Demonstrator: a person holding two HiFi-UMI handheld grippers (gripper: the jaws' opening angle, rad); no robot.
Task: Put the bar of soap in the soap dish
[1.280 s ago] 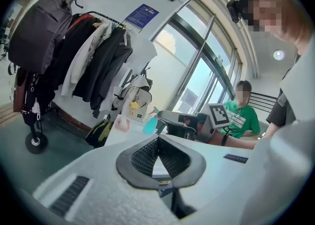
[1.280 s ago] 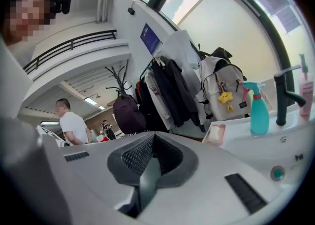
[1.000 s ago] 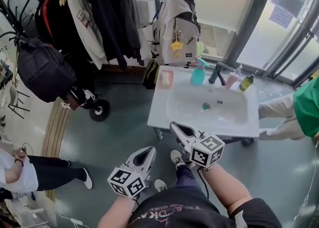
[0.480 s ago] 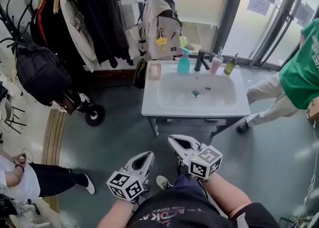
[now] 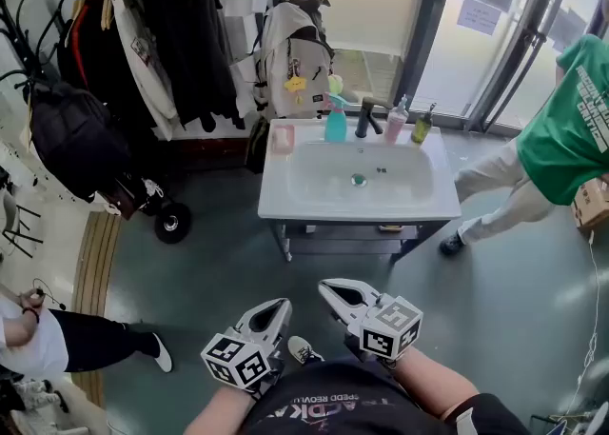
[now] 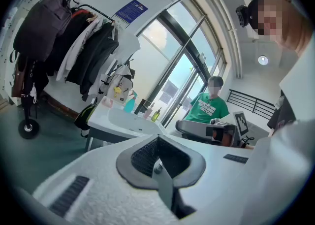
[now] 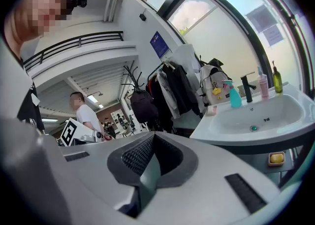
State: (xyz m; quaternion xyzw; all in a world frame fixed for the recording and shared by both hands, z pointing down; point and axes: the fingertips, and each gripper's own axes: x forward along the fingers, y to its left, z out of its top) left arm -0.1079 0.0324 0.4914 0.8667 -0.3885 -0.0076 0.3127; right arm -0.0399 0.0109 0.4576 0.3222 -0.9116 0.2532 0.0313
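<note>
Evidently nothing was done yet: left gripper (image 5: 279, 306) and right gripper (image 5: 330, 286), jaws pressed together and empty, sat well short of the sink (image 5: 285, 205) at 12 o'clock, with the dish (image 5: 283, 138) at its 10 o'clock corner and the likely soap (image 7: 276, 158) underneath.

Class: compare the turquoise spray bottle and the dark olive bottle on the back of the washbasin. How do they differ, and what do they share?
The turquoise spray bottle is broad with a trigger head; the dark olive bottle is slimmer with a narrow neck. The spray bottle stands left of the black tap, the olive bottle right of it. Both stand upright on the washbasin's back ledge.
</note>
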